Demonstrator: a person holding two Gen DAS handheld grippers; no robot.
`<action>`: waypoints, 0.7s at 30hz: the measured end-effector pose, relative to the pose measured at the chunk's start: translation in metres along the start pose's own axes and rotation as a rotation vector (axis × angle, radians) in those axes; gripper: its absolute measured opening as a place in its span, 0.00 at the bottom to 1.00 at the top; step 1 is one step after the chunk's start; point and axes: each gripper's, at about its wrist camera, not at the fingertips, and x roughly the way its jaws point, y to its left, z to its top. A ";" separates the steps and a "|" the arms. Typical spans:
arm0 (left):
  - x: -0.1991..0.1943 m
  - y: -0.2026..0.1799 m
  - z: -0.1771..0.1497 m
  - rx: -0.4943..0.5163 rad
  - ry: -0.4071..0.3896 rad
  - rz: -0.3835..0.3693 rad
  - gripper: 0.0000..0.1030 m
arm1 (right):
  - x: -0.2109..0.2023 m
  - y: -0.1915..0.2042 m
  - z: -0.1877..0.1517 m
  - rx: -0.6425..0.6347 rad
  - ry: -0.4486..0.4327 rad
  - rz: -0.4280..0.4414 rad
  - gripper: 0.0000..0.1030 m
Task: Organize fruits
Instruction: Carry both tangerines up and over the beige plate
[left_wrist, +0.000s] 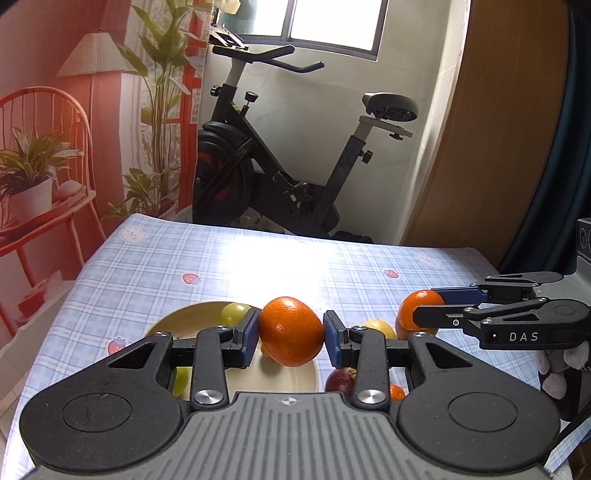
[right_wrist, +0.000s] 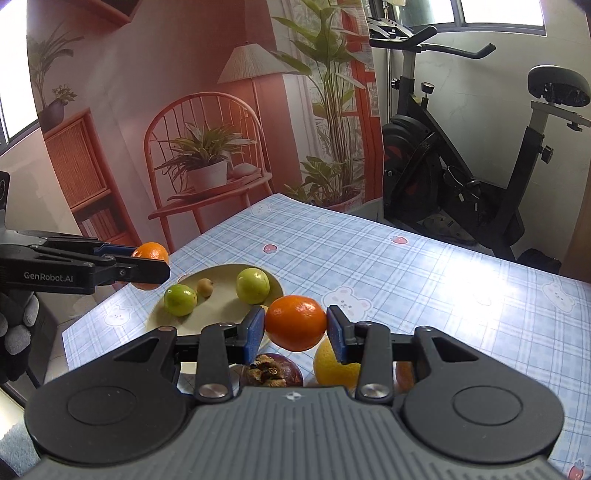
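Your left hand-held gripper pinches an orange; your right hand-held gripper pinches another orange, both above the plate.

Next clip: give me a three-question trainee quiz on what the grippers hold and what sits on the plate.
1. True or false: the left gripper and the right gripper each have their jaws shut on an orange.
2. Multiple choice: how many green fruits lie on the cream plate in the right wrist view? A) none B) two C) four
3. Fill in: the dark purple fruit just below the right gripper's orange lies on the ______, not on the plate.

Key:
1. True; the left gripper's orange is also clamped between blue pads.
2. B
3. Tablecloth
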 end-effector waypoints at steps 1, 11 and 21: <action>0.000 0.006 0.001 -0.010 0.001 0.008 0.38 | 0.005 0.002 0.003 -0.001 0.000 0.001 0.38; 0.007 0.056 0.003 -0.072 0.039 0.068 0.38 | 0.069 0.032 0.021 -0.048 0.062 0.055 0.38; 0.050 0.080 0.006 -0.075 0.097 0.029 0.38 | 0.118 0.041 0.029 -0.075 0.164 0.078 0.38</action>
